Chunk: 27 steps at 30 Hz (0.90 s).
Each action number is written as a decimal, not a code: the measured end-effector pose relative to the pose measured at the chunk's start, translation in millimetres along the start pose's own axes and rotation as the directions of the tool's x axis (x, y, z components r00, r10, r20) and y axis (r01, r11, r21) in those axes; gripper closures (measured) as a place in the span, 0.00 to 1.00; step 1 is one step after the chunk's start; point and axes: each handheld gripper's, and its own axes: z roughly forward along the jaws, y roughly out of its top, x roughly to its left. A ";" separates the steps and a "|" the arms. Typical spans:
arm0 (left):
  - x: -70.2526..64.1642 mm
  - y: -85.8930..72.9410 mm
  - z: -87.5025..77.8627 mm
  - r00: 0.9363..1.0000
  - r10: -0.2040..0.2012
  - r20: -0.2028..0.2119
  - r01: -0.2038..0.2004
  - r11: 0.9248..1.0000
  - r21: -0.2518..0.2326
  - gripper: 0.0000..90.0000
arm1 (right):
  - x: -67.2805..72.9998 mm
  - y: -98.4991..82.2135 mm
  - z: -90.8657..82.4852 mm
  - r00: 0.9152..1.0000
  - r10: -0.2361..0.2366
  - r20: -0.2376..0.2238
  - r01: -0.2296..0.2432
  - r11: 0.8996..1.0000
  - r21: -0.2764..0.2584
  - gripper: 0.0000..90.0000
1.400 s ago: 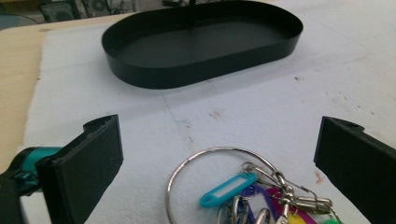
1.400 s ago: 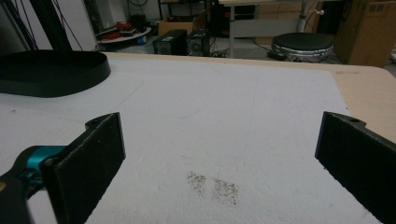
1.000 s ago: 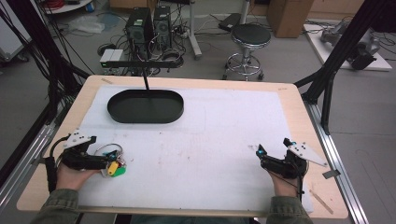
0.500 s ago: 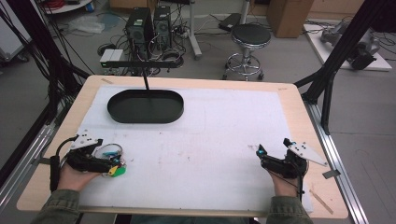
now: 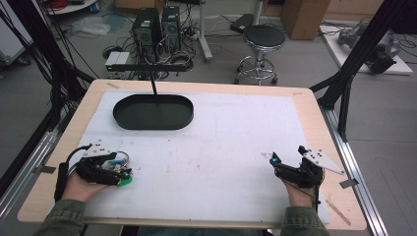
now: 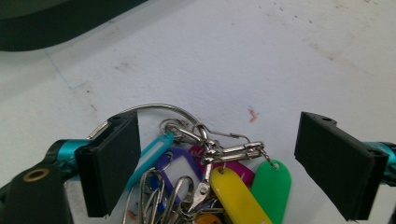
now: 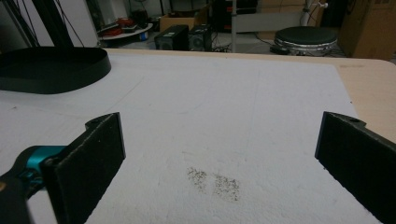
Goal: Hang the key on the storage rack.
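Two grippers rest at the near edge of the table, one in each hand of the person. The left gripper (image 5: 124,176) lies at the near left corner, and its jaws have just been closing; in the left gripper view they stand apart on both sides of a bunch of key tags (image 6: 210,182), and the pads do not press on it. The bunch lies on the white mat (image 5: 221,142), between the jaws, with a yellow tag (image 6: 236,193) and a green tag (image 6: 272,186) towards the right jaw, a light blue tag (image 6: 154,154) just beside the left jaw, and a thin metal ring (image 6: 159,108) above them. The right gripper (image 5: 273,161) lies at the near right side, well apart from the bunch; in the right gripper view its jaws are wide apart, with a bare part of the mat and a small dark stain (image 7: 215,183) between them. Farther away, at the far left part of the mat, stands a black oval tray (image 5: 153,112). Behind the table, on the floor, there is a round stool (image 5: 264,37).
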 end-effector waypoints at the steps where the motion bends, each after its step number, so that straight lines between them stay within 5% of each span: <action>1: -0.1 0.1 0.0 1.000 0.001 0.001 -0.001 1.000 0.003 0.18 | 0.2 -0.1 0.0 1.000 0.003 -0.002 -0.003 1.000 0.004 0.01; 13: -0.1 -0.5 2.8 1.000 0.005 0.012 -0.005 0.999 0.043 0.26 | -0.2 -0.4 0.5 1.000 0.004 -0.002 -0.004 1.000 0.009 0.01; 27: 3.9 -2.2 -0.6 1.000 -0.002 0.014 0.001 0.997 0.080 0.52 | -0.7 -0.5 0.5 1.000 0.003 -0.001 -0.003 1.000 0.009 0.01</action>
